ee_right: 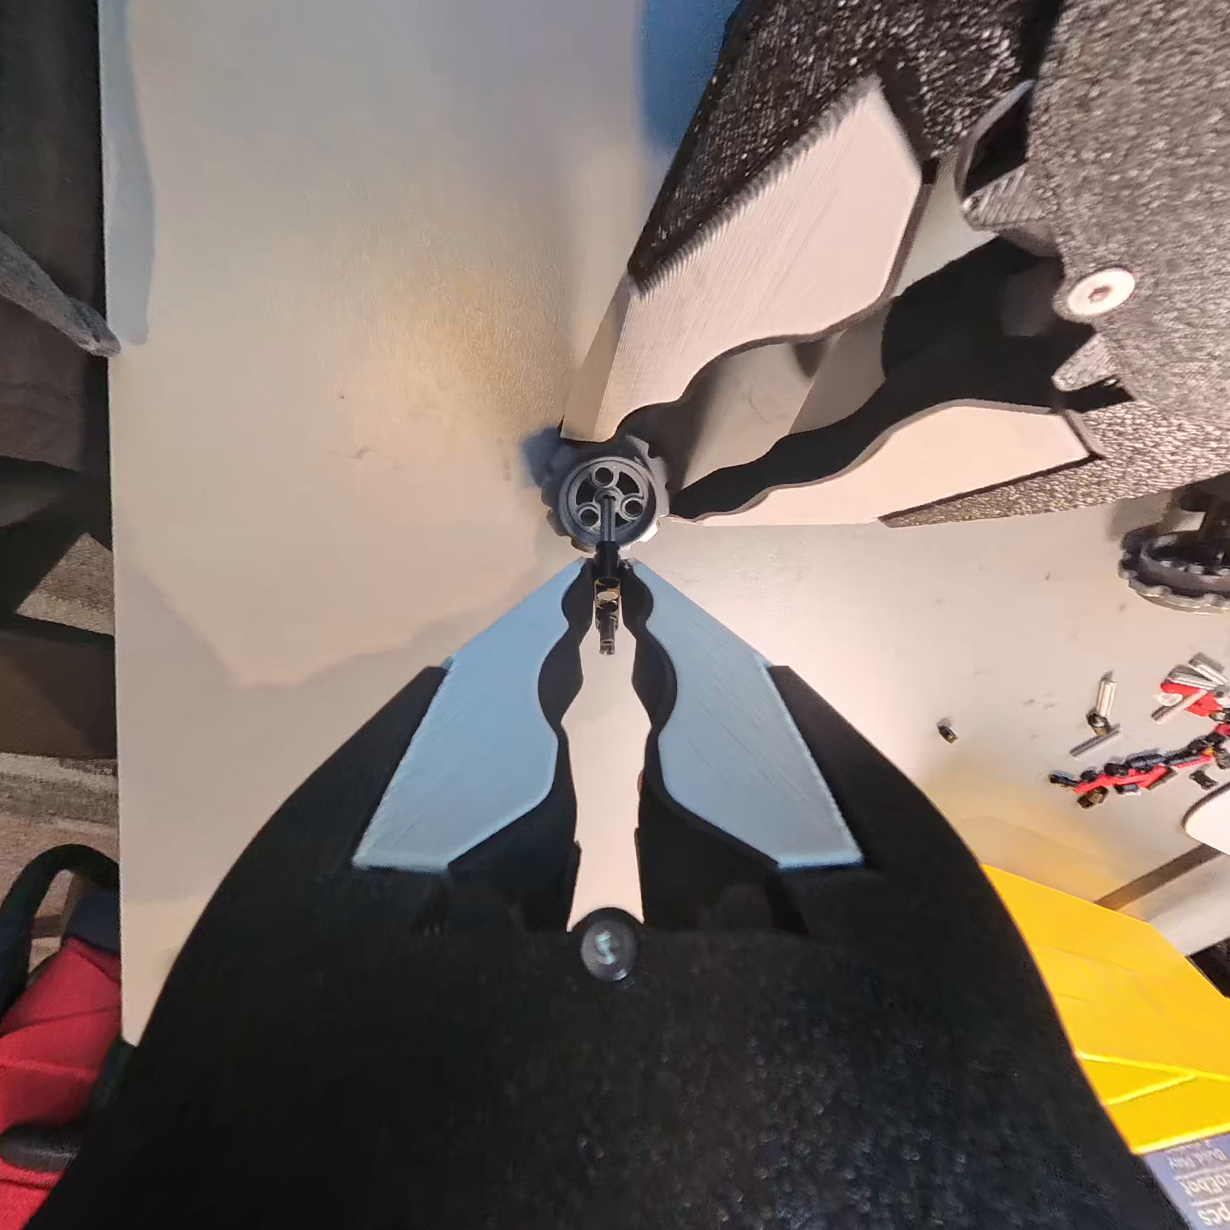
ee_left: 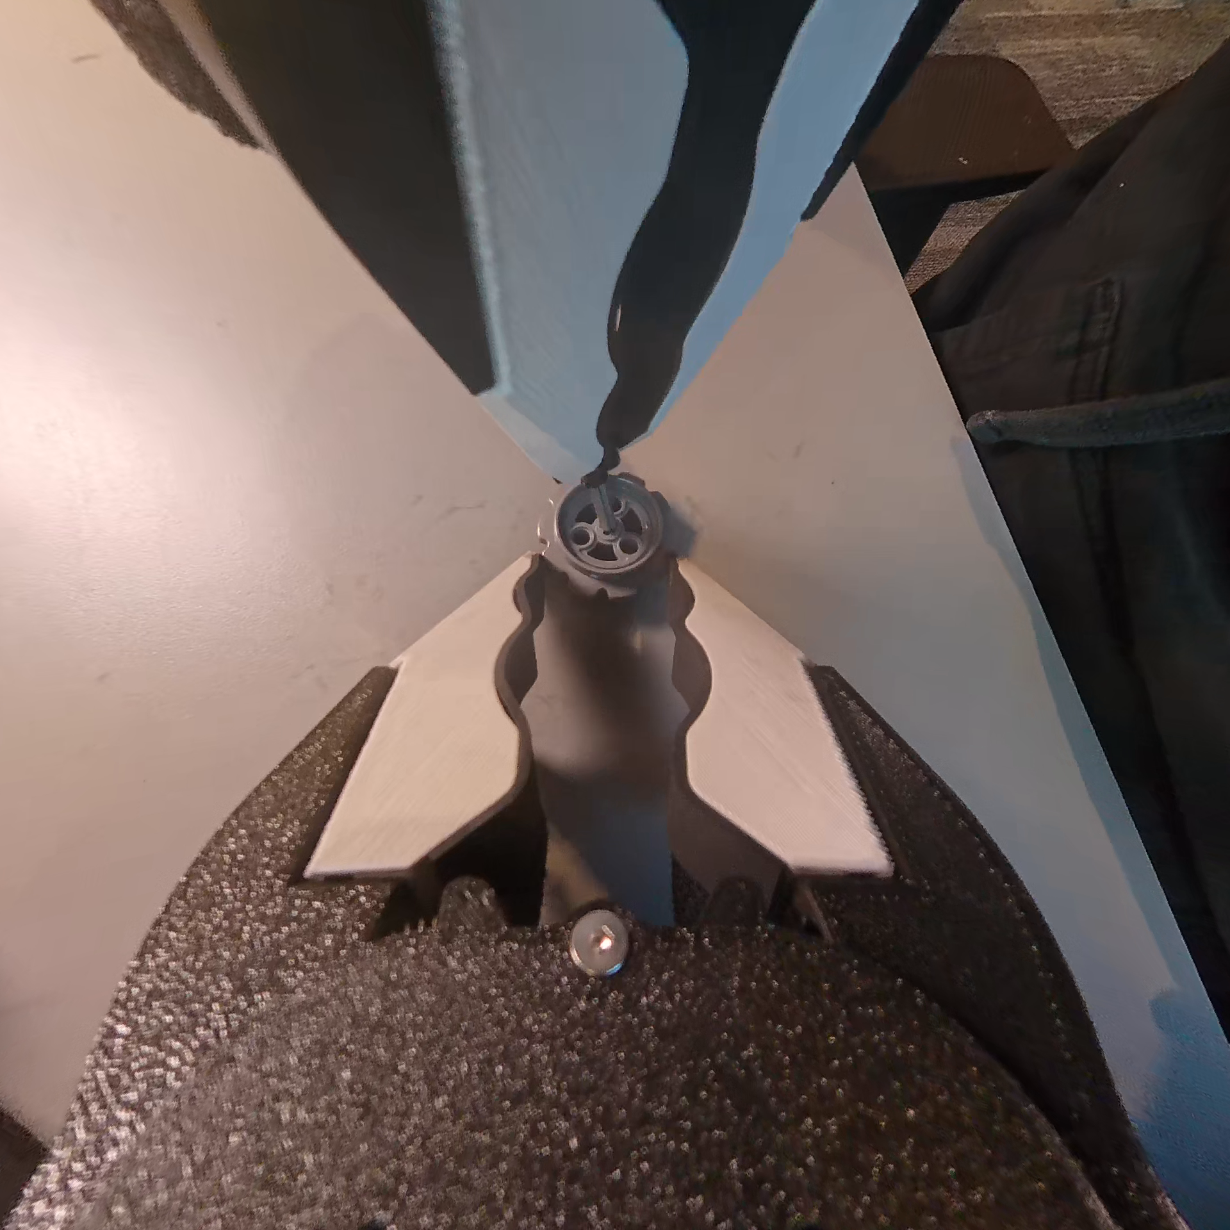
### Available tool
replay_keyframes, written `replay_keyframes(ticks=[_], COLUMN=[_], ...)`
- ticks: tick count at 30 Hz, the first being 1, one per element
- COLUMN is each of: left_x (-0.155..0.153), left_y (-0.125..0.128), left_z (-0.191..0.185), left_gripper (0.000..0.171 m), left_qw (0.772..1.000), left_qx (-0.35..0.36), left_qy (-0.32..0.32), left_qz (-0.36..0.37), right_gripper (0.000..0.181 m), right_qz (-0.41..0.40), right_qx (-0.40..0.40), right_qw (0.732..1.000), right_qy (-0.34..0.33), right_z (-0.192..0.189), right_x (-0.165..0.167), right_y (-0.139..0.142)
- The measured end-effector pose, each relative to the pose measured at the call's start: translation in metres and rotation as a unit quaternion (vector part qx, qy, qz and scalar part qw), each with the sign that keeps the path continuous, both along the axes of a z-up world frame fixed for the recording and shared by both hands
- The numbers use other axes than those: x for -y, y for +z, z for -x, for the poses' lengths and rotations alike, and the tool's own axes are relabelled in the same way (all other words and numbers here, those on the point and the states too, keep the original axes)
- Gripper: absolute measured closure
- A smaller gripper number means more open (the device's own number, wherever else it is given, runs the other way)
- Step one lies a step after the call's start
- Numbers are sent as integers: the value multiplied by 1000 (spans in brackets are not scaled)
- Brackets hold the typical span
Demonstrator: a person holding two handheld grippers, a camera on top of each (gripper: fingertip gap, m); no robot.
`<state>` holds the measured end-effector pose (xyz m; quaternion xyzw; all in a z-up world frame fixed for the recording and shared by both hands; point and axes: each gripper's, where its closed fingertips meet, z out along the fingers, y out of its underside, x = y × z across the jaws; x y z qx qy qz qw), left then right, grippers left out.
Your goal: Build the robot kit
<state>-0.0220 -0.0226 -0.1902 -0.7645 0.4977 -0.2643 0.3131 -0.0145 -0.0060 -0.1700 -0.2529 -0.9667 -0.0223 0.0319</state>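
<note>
Two grippers meet at one small grey wheel point(ee_right: 608, 498) above the pale table point(ee_right: 333, 266). Left gripper point(ee_left: 602, 566) is clamped on the wheel's tyre; right gripper point(ee_right: 606, 586) pinches a black axle pin point(ee_right: 607, 599), its tip already at the hub hole, not seated.

Open white tabletop point(ee_right: 346, 253) across upper left and centre of the right wrist view. At centre, blocked by the small grey wheel point(ee_right: 607, 496), pinched by the left gripper point(ee_right: 615, 459) reaching in from upper right, with the right gripper point(ee_right: 607, 566) closed on a black axle pin point(ee_right: 606, 599) at its hub. At right edge, scattered small parts point(ee_right: 1145, 752) and a black tyre point(ee_right: 1178, 566). Lower right, a yellow box point(ee_right: 1091, 998). Lower left, a red bag point(ee_right: 53, 1038) off the table edge.
</note>
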Motion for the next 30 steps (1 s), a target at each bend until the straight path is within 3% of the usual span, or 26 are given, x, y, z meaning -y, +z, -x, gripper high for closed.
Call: replay_keyframes(ticks=[4,9,13,16,23,30], left_x=[2,1,3,0,-2,2], left_y=[1,16,33,36,51,68], left_z=[1,5,-3,-4,-5,-9], left_gripper=[137,137,150,169,171,171], left_qw=[1000,999,997,996,991,982], left_qx=[8,37,76,73,120,180], left_qy=[-1,-5,-15,-10,-6,-18], left_qz=[9,-1,-22,-47,-52,-57], right_gripper=[175,175,175,175,174,174], right_qz=[16,85,145,195,294,325], right_qx=[-7,-43,-93,-120,-206,-256], right_qw=[1000,992,975,958,907,885], right_qy=[-15,-83,-141,-173,-220,-215], right_z=[1,3,10,13,20,23], right_x=[1,1,4,11,16,21], right_y=[1,10,22,32,52,68])
